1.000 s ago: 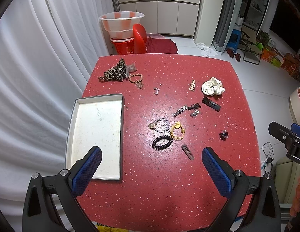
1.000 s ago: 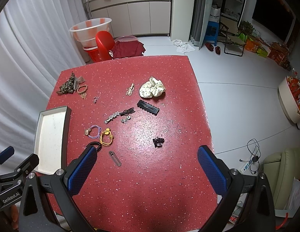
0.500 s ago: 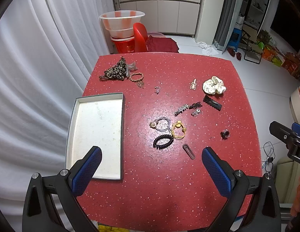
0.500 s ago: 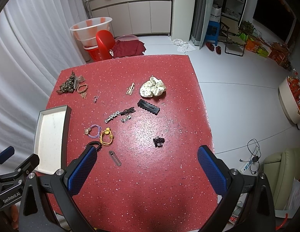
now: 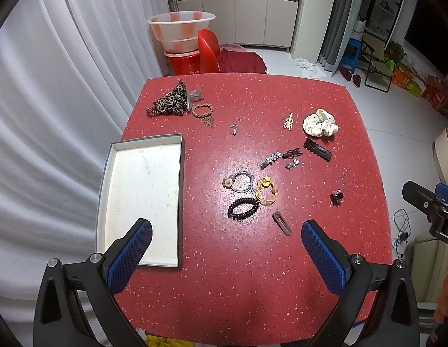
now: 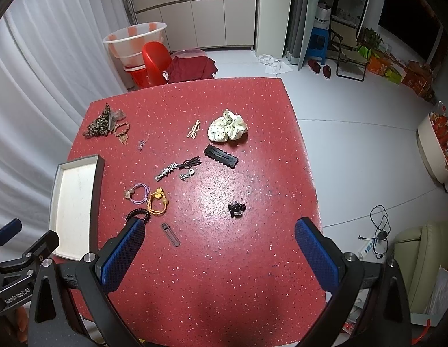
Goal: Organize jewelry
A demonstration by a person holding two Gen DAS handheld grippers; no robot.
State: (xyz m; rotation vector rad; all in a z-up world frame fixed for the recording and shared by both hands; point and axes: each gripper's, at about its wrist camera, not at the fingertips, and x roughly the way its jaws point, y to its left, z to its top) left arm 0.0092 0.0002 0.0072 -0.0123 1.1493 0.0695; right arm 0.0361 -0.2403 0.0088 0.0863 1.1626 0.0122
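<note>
Almost nothing has changed over the last second: your left claw (image 5: 226,256) and right claw (image 6: 219,250) hover above the near edge of the red speckled tabletop (image 5: 252,283), only drifting slightly, and every piece lies where it did. Both claws are spread wide and hold nothing.

That means the sorting has not started. The shallow white rectangular tray with grey walls (image 5: 182,190) sits at the left of the tabletop, with nothing in it. The jewelry is scattered to its right: a black spiral hair tie (image 5: 242,208), a yellow hair tie with beads (image 5: 266,192) touching a grey-lilac one (image 5: 241,181), and a brown flat hair clip (image 5: 281,223) nearest you. A small dark claw clip (image 6: 236,209) lies apart towards the right, and a cream dotted scrunchie (image 6: 227,128) lies farther back.

You look poised to choose a first piece; the brown clip and spiral tie seem closest.
</note>
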